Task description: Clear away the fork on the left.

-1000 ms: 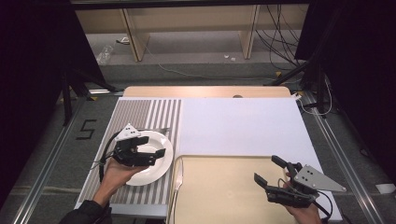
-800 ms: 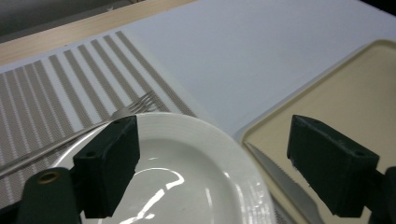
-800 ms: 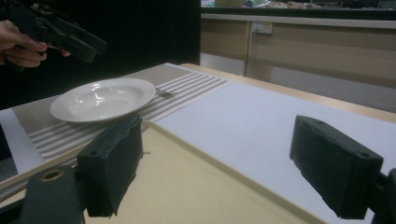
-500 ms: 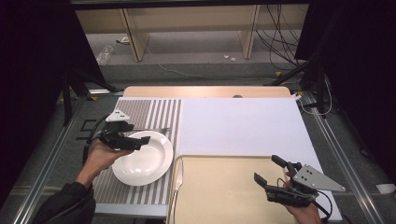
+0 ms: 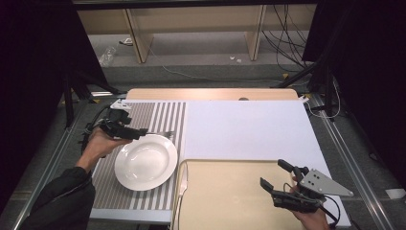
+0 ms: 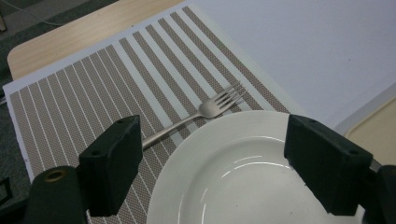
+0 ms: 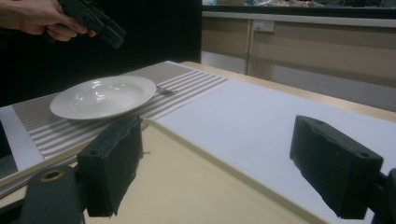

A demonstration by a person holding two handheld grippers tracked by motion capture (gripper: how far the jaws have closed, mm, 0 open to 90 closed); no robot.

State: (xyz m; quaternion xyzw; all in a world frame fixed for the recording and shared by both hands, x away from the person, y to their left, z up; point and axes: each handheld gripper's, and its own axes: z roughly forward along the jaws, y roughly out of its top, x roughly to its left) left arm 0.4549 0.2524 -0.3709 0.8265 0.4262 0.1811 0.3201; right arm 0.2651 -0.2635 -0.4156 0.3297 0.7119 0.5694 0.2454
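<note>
The left gripper point(image 5: 129, 130) hangs over the far left edge of the white plate point(image 5: 145, 162), its jaws standing wide with nothing between them. The fork point(image 6: 198, 116) lies flat on the striped placemat point(image 5: 158, 115), just beyond the plate's far rim; in the left gripper view its handle appears to run in under the left jaw, though I can't tell whether they touch. Its long axis runs left to right across the mat, tines pointing right, so the handle end is the part nearest the fingers. The right gripper point(image 5: 282, 187) rests well apart over the beige tray point(image 5: 225, 196) at the near right, jaws also wide, so the left hand is much nearer.

Half a second ago the left gripper sat further left and nearer; it has since moved toward the far side of the plate, closer to the fork. The right gripper has not shifted.
</note>
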